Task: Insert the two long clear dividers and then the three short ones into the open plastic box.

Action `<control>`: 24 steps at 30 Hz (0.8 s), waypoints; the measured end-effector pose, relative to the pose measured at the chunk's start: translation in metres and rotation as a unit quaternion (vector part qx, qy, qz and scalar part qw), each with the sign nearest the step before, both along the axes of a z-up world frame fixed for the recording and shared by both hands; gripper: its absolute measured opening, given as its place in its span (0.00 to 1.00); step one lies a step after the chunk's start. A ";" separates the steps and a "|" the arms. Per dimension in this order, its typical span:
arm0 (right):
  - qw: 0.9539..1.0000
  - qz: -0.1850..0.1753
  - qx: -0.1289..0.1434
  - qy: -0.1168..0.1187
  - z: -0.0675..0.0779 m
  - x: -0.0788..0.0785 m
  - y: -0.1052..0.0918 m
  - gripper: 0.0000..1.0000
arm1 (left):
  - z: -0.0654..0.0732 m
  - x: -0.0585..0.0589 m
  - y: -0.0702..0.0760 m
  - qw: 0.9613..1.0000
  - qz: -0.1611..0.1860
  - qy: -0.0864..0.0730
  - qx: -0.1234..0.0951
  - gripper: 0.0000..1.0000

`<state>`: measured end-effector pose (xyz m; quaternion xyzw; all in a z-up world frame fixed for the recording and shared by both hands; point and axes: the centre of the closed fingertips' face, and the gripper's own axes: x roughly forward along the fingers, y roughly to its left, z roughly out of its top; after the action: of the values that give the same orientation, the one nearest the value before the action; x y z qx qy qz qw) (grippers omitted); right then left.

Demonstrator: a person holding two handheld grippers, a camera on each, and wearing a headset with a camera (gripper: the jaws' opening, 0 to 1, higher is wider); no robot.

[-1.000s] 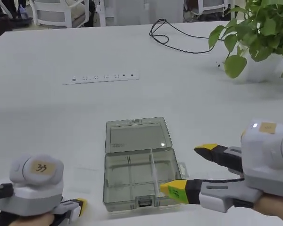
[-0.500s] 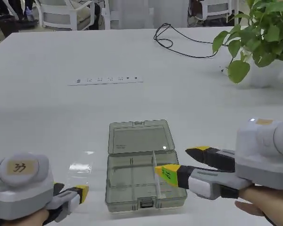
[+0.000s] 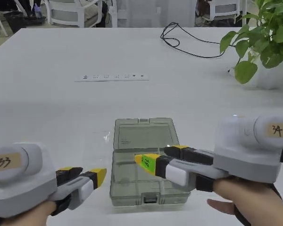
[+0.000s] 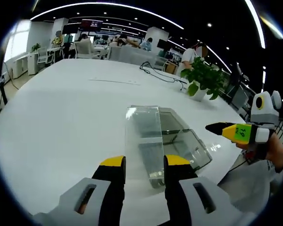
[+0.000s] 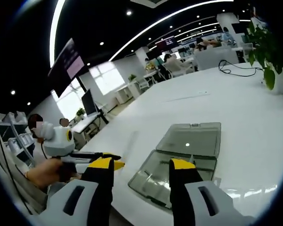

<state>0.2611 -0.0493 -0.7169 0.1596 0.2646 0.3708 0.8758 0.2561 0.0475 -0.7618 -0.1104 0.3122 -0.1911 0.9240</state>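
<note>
The open clear plastic box (image 3: 132, 186) lies near the table's front edge with its lid (image 3: 144, 133) flat behind it. It also appears in the left gripper view (image 4: 188, 146) and the right gripper view (image 5: 155, 176). One clear divider (image 5: 191, 161) stands upright inside the box. My left gripper (image 3: 82, 173) is left of the box, shut on a long clear divider (image 4: 142, 136) that sticks out ahead of its jaws. My right gripper (image 3: 155, 156) hovers over the box, open with nothing between its fingers.
A white power strip (image 3: 114, 76) lies mid-table. A black cable (image 3: 188, 42) and a potted plant (image 3: 264, 42) sit at the far right. Chairs (image 3: 70, 12) stand behind the table. Bare tabletop (image 3: 47, 127) stretches to the left of the box.
My left gripper has moved forward to the clear divider that lay on the table and now holds it. My right gripper has swung left over the box.
</note>
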 end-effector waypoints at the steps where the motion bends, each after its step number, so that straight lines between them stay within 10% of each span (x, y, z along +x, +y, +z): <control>1: 1.000 -0.003 0.007 0.004 0.000 0.000 0.003 0.46 | 0.001 -0.001 -0.003 1.000 -0.005 -0.001 -0.003 0.30; 24: 0.996 -0.026 0.074 0.051 -0.009 0.005 0.033 0.25 | 0.021 -0.011 -0.048 0.997 -0.045 -0.035 -0.060 0.30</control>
<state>0.2659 -0.0166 -0.7258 0.2491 0.2769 0.3582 0.8561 0.2455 -0.0006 -0.7403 -0.1451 0.2725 -0.2548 0.9164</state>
